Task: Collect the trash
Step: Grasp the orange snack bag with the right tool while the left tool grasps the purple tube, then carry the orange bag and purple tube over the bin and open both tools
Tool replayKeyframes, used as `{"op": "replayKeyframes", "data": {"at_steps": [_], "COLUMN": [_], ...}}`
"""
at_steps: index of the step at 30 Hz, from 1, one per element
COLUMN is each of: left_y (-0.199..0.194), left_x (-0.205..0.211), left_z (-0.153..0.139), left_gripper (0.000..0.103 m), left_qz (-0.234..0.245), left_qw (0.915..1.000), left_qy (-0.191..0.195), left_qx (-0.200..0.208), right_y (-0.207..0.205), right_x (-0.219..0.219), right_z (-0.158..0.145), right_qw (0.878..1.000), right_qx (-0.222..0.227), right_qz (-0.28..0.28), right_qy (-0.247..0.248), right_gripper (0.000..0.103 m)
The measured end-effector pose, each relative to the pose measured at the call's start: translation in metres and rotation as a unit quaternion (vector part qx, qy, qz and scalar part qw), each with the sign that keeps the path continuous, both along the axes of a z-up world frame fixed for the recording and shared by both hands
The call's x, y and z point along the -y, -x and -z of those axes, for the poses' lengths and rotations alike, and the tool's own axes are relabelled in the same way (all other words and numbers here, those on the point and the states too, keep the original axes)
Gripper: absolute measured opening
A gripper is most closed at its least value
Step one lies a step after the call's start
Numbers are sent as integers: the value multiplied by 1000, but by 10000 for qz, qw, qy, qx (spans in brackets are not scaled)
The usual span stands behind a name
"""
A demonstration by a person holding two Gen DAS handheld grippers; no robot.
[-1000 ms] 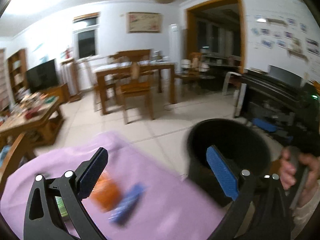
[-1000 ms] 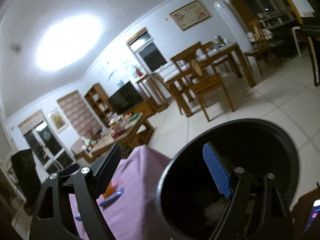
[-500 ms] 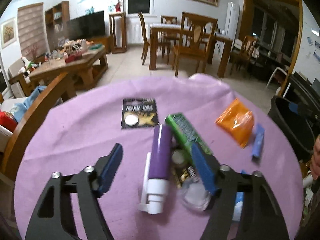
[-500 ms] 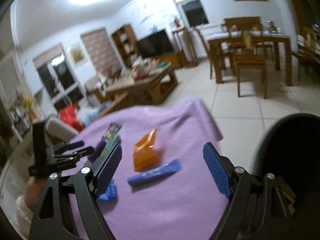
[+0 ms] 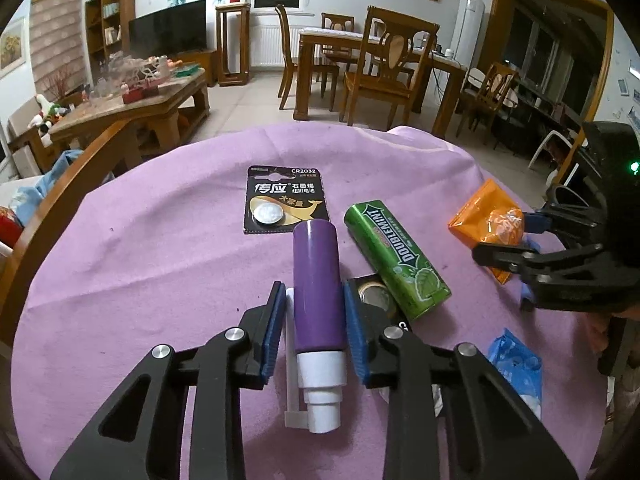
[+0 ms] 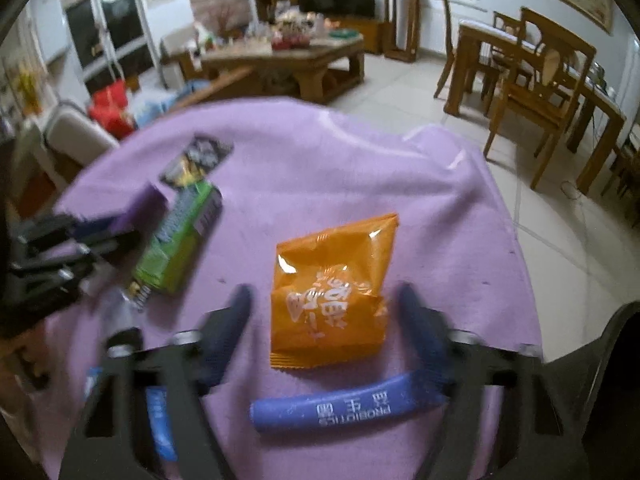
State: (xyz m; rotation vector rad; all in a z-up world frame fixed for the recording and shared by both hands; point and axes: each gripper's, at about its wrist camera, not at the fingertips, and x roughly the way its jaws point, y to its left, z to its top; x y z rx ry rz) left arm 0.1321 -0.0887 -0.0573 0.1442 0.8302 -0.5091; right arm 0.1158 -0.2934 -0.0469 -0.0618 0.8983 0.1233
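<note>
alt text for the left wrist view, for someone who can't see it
The left claw grips a purple tube lying on a purple cloth. Beside it lie a green gum pack, a battery card and an orange packet.

We see trash spread on the purple-clothed counter [image 5: 140,240]. Purple tube [image 5: 318,284] with white cap lies flat, cap nearest the left camera, blue pads touching both its sides. Green Doublemint pack [image 5: 396,258] lies diagonally just right of the tube, one end resting over a small tin [image 5: 374,294]. Black CR2032 battery card [image 5: 286,200] lies flat beyond the tube. Orange sachet [image 6: 332,292] lies flat, crinkled, near the counter's right edge. Blue probiotics stick [image 6: 340,406] lies crosswise just beside the sachet. Blue wrapper [image 5: 516,364] lies crumpled at lower right.
</note>
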Motion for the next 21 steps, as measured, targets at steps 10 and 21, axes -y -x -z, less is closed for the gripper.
{"op": "replayKeyframes", "data": {"at_steps": [10, 21], "left_y": [16, 45], "left_x": [-18, 31], "left_z": [-32, -78], "left_gripper": [25, 25], "left_qz": [-249, 293], "left_qw": [9949, 9861], "left_qy": [739, 1270], "left_qx": [641, 1034], "right_y": [45, 175], "right_x": [40, 155], "right_z": [-24, -81], "right_qw": [9882, 9309], "right_qx": [1073, 2814], "right_qz": [252, 1699], "right_qy": [-1067, -1591], "right_gripper": [43, 44]}}
